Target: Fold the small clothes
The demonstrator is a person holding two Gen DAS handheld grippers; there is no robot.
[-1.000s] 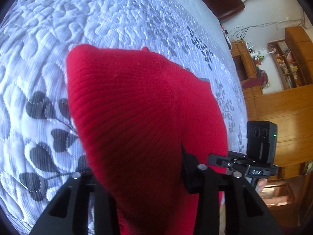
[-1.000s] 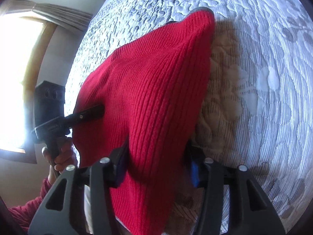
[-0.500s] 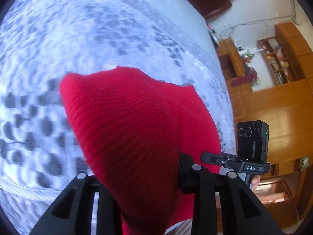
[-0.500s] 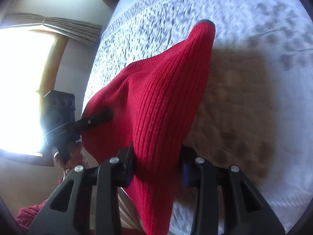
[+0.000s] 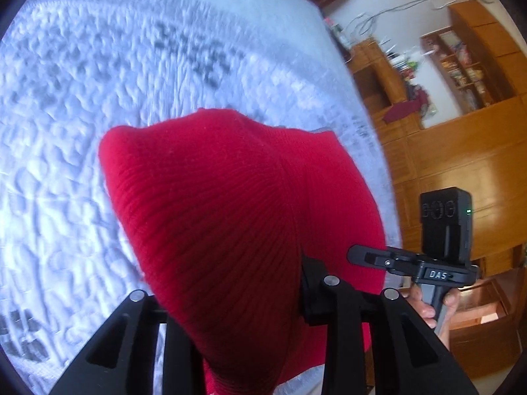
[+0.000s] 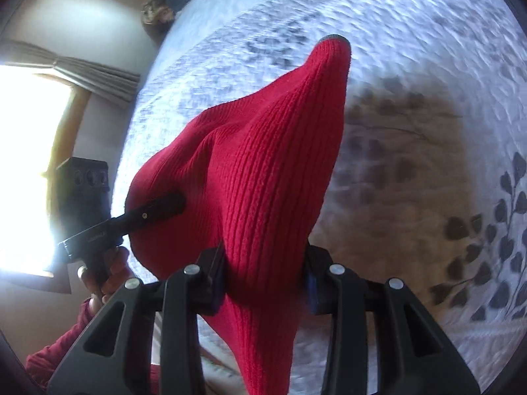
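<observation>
A red ribbed knitted garment (image 5: 237, 217) is filling the centre of both wrist views, hanging lifted above the white quilted bedspread with grey leaf print (image 5: 82, 105), which is spreading across the left and top of the left wrist view. The left gripper (image 5: 230, 302) is pinching a thick bunch of the knit at the bottom centre of its frame, its jaws having just been closing on the cloth. The right gripper (image 6: 263, 283) is likewise clamping a gathered fold of the same garment (image 6: 263, 164) at the bottom centre of its own frame, its jaws also having just been tightening around the knit.

Each gripper is probably holding one end of an edge so the cloth hangs stretched between them, ready to be laid flat on the bedspread (image 6: 428, 82).

As for containers, wooden cabinet shelves (image 5: 461, 65) at the upper right of the left view are holding small cluttered items, too blurred to identify.
</observation>
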